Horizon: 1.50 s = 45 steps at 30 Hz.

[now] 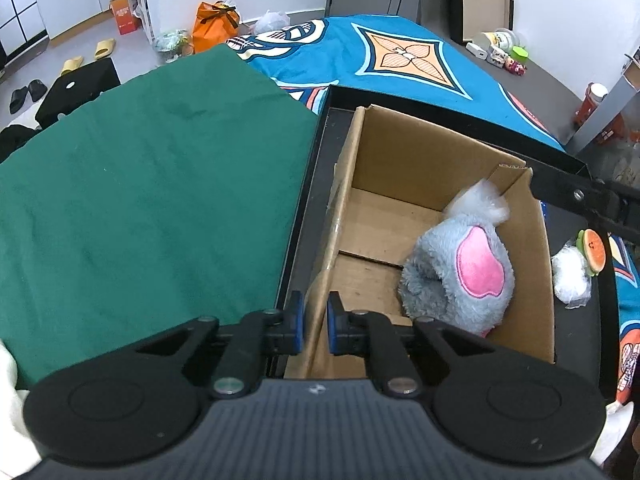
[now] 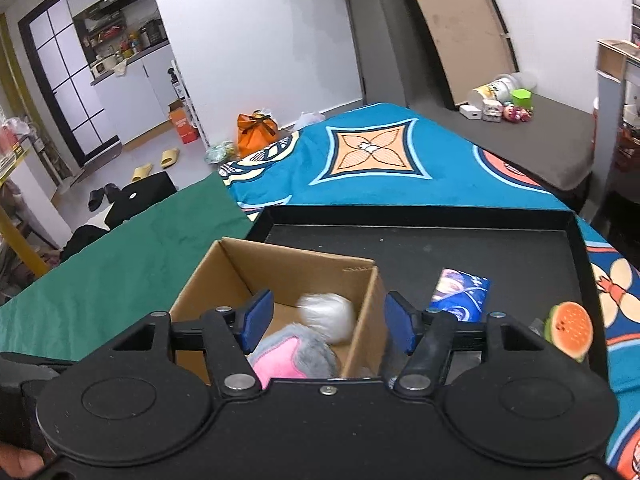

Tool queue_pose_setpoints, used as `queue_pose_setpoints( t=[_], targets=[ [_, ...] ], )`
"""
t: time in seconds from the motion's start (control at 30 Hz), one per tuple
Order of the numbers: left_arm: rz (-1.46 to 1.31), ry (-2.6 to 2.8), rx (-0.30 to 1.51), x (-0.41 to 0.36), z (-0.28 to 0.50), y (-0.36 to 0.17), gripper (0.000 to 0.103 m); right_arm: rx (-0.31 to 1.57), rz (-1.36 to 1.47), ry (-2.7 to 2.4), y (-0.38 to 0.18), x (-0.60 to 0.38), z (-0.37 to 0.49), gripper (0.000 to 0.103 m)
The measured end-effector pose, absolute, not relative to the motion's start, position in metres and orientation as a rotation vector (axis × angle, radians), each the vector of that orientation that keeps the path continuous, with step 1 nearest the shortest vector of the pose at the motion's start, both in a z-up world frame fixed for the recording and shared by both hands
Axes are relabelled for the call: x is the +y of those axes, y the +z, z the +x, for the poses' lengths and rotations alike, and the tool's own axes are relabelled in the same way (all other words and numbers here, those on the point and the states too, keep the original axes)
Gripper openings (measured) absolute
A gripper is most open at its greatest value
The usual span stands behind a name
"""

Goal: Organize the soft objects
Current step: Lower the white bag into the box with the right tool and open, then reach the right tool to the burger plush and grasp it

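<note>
An open cardboard box (image 1: 400,168) stands in a black tray (image 1: 316,148). A grey plush with a pink patch (image 1: 460,272) lies inside it at the right, with a white fluffy ball (image 1: 484,200) behind it. My left gripper (image 1: 315,322) is shut on the box's near left wall. My right gripper (image 2: 328,320) is open above the box (image 2: 240,268), over the grey plush (image 2: 296,356) and the white ball (image 2: 326,316). A burger-shaped soft toy (image 2: 570,330) and a blue packet (image 2: 460,292) lie in the tray (image 2: 440,248) to the right of the box.
A green cloth (image 1: 140,184) covers the surface left of the tray. A blue patterned blanket (image 2: 380,152) lies behind it. A white bagged soft item (image 1: 572,276) lies beside the burger toy (image 1: 592,254). Slippers, an orange bag and small items are on the floor and the far ledge.
</note>
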<state>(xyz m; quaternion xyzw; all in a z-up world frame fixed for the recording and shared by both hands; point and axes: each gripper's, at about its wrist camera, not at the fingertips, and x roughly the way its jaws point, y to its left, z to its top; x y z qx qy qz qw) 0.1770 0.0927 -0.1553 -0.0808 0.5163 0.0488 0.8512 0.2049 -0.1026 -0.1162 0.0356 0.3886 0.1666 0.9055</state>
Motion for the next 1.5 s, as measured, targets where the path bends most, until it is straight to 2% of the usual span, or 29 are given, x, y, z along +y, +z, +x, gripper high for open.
queue_pose_setpoints(
  t=[0.33,0.53,0.6,0.87,0.93,1.23,1.5],
  targets=[
    [-0.158,0.137,1.07,0.088,0.17,-0.142,0.012,0.786,0.095,0.305,-0.108,-0.137,0.192,0.065],
    [-0.167,0.163,1.091,0.083,0.17,-0.136,0.016,0.783,0.093,0.306,-0.109,-0.151,0.19,0.067],
    [-0.167,0.171,1.096,0.081,0.171,-0.134,0.019,0.781,0.094,0.306,-0.11,-0.157,0.192,0.067],
    [-0.121,0.199,1.09,0.069,0.174,-0.13,0.046,0.769,0.082,0.296,-0.113,-0.18,0.202,0.068],
    [-0.116,0.205,1.092,0.066,0.175,-0.13,0.05,0.761,0.068,0.293,-0.112,-0.187,0.207,0.069],
    [-0.062,0.252,1.1,0.054,0.183,-0.132,0.061,0.766,0.09,0.267,-0.133,-0.221,0.221,0.071],
    [-0.01,0.298,1.119,0.047,0.189,-0.139,0.062,0.762,0.132,0.258,-0.165,-0.247,0.22,0.07]
  ],
)
